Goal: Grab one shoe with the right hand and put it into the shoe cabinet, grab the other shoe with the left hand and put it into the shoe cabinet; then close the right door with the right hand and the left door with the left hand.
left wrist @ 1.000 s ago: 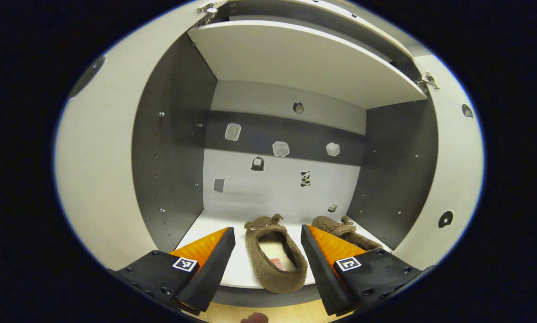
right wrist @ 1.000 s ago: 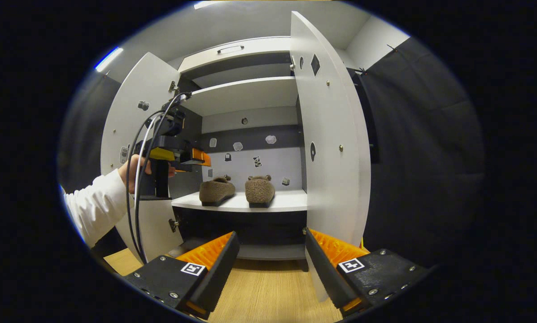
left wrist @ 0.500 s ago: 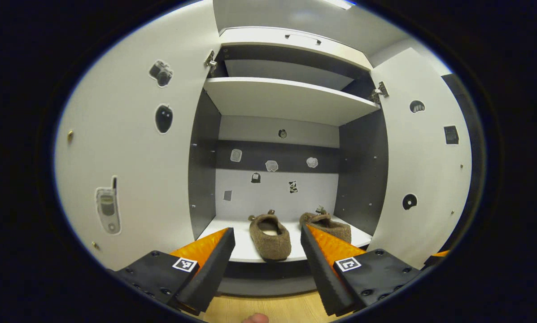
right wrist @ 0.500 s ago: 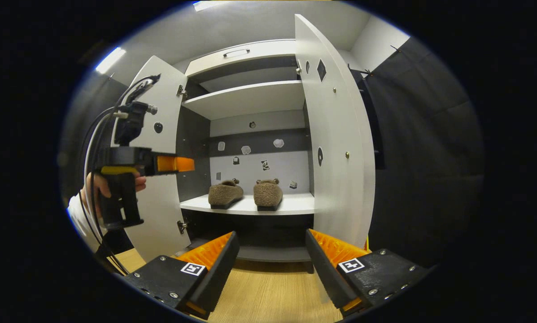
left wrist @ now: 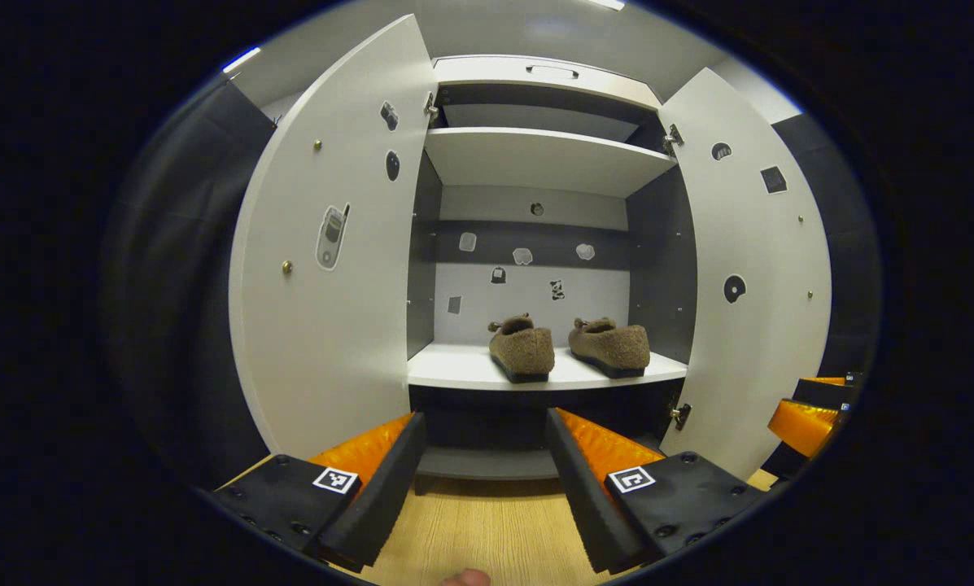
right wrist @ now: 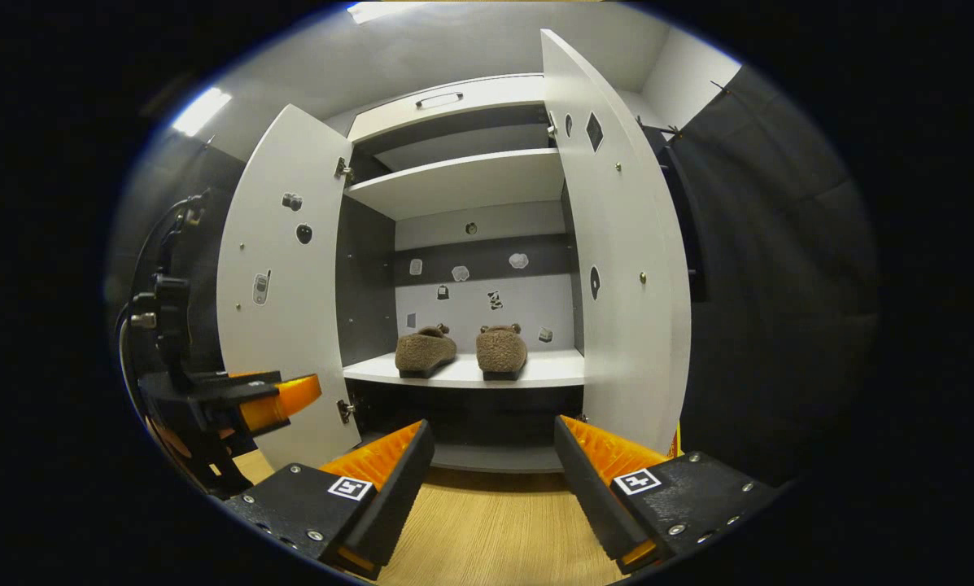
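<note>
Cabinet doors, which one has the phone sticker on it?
The left door, hinged left of the brown shoes; the right door carries only small dark stickers.

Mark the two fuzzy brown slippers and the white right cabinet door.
left fuzzy brown slipper [left wrist: 522, 352], left gripper view, heel.
right fuzzy brown slipper [left wrist: 613, 345], left gripper view, side.
white right cabinet door [right wrist: 617, 325], right gripper view, inner face.

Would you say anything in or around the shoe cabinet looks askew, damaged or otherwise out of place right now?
Nothing stands out. Both shoes sit upright, side by side on the shelf, heels outward. The left door and right door hang open, undamaged.
</note>
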`<state>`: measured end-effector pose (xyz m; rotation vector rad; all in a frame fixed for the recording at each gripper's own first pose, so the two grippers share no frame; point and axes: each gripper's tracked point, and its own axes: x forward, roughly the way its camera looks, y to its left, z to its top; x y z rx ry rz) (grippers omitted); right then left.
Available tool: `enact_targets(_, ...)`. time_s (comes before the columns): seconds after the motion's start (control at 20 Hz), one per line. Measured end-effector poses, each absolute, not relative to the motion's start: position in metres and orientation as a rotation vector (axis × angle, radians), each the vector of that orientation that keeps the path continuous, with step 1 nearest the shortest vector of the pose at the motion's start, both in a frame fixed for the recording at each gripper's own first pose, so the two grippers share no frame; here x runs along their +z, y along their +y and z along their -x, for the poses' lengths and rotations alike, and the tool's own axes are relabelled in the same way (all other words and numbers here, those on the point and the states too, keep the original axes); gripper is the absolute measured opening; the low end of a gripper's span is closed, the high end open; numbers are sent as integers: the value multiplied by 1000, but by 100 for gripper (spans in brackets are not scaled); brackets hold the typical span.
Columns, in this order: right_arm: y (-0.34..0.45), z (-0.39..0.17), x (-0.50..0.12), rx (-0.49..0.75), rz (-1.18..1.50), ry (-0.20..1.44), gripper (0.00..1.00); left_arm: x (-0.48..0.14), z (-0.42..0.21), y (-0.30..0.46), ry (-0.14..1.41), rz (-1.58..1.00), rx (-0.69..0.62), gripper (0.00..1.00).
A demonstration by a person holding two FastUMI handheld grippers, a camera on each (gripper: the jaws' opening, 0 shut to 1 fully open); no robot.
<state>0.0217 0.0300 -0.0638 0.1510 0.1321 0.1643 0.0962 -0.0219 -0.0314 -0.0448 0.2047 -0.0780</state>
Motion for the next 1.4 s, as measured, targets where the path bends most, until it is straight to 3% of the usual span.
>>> enact_targets(0.4,3,-11,-27,136,-131,73,92,-40,-72,-13,169,40,-45,93)
enact_targets(0.45,-8,-9,-22,121,-128,62,92,-41,-70,-13,164,34,-40,96)
enact_targets(0.5,-21,-9,-18,98,-124,53,92,-42,-66,-14,161,37,-41,99)
enact_targets(0.7,-90,-12,6,-46,-86,11,92,-47,-59,-22,167,48,-63,93)
enact_targets(0.75,-107,-13,14,-76,-84,-3,92,-48,-58,-23,165,40,-64,96)
enact_targets(0.95,-158,-32,32,-135,-113,2,92,-48,-58,-29,154,32,-81,93)
enact_targets(1.05,-174,-46,39,-159,-112,-10,92,-49,-59,-27,160,44,-79,96)
enact_targets(1.2,-182,-58,42,-146,-95,-13,92,-49,-59,-23,165,53,-67,99)
enact_targets(1.3,-182,-58,45,-129,-89,-25,91,-51,-60,-19,171,52,-58,96)
enact_targets(1.35,-182,-59,44,-119,-91,-21,97,-51,-61,-19,174,53,-57,93)
enact_targets(1.4,-183,-59,44,-116,-96,-16,92,-52,-61,-20,176,53,-59,96)
